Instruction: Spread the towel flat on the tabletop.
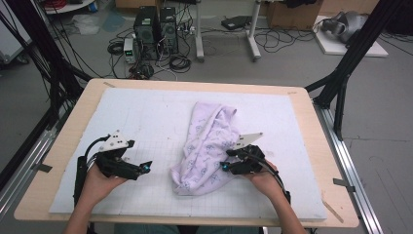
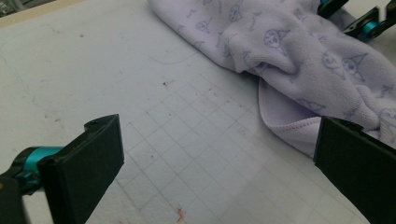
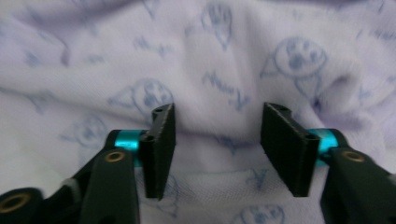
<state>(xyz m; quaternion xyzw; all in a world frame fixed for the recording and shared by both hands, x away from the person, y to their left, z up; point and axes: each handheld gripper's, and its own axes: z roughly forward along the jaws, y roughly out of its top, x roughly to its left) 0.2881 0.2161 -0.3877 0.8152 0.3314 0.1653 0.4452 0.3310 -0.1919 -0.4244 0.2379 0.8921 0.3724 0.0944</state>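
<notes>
Reaching for the lilac towel [image 1: 207, 146] on the white mat [image 1: 146, 117] — right gripper [image 3: 217, 149] half open, fabric bulging between the jaws, not yet pinched. Left gripper [image 2: 219, 158] wide open and empty, towel edge just beyond its right jaw. Next, probably — closing on a fold.

Left hand-held gripper [image 1: 146, 167] jaws wide apart; right hand-held gripper [image 1: 225, 166] half-open.

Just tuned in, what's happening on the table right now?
A person holds a gripper in each hand over a crumpled lilac towel on a white mat. The right gripper is at the towel, jaws apart with cloth between them, not clamped. The left gripper waits open beside the towel, over bare mat.
</notes>
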